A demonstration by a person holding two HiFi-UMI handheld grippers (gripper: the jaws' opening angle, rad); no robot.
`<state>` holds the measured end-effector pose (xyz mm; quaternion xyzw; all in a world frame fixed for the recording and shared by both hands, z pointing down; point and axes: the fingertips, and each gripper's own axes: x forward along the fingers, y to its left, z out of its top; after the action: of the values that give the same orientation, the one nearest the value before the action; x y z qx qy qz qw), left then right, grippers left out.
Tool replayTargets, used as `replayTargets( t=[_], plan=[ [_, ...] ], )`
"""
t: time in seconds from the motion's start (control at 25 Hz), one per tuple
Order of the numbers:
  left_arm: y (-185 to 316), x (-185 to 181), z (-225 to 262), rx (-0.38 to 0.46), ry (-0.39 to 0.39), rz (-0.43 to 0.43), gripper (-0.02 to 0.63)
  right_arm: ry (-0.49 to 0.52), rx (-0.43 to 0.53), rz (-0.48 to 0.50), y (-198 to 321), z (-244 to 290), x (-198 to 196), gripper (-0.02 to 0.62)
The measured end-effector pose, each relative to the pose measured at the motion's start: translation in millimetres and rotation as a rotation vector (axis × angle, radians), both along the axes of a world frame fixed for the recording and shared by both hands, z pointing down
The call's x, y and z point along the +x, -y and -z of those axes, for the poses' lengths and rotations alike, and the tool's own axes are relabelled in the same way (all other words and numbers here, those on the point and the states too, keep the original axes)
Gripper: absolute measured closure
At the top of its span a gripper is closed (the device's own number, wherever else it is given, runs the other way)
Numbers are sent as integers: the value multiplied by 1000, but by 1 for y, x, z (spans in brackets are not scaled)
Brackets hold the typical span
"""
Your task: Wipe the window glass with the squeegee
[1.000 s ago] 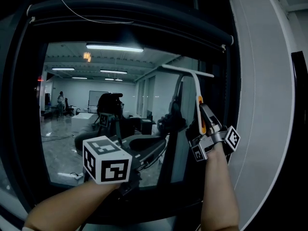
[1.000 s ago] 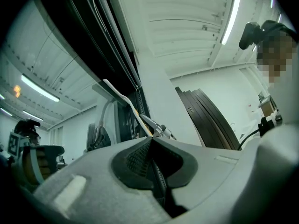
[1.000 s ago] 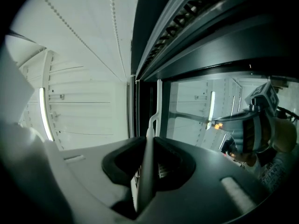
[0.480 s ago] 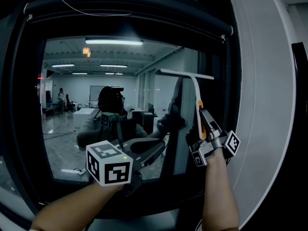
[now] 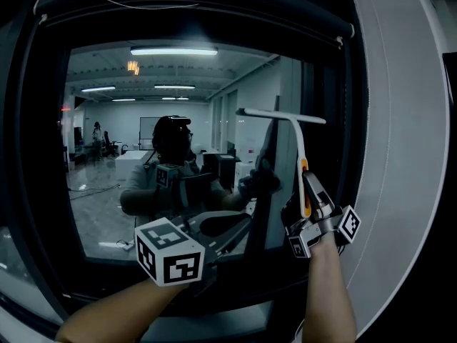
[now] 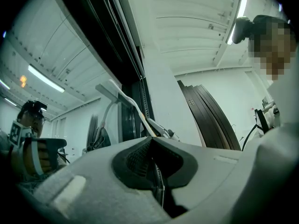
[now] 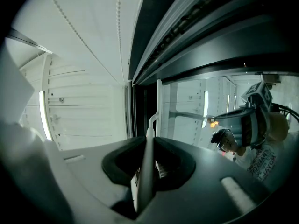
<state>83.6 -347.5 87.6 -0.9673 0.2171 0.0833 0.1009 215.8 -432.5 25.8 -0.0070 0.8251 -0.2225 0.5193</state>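
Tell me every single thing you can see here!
window glass: one, clear with reflections, straight ahead
window frame: one, black, around the glass
roller blind: one, dark, rolled up along the top
cord: one, white, draped over the blind
wall: one, white, right of the window
squeegee: one, white with an orange patch on its handle, blade up at the right side of the glass
left tool: one, grey with a black-and-white marker cube, low centre, shut and empty
right tool: one, grey with marker cube, low right, shut on the squeegee handle
forearms: two, bare, bottom edge
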Motion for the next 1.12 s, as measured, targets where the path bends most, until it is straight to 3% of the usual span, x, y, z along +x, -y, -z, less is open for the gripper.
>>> replayTargets(
  t=[0.2, 1.12],
  plan=[
    [22, 19, -2, -21, -7, -9, 606, 5, -14, 7, 25, -12, 14, 532],
    [20, 32, -70, -162, -76, -31, 606, -10, -99, 20, 11, -133, 16, 532]
  ],
)
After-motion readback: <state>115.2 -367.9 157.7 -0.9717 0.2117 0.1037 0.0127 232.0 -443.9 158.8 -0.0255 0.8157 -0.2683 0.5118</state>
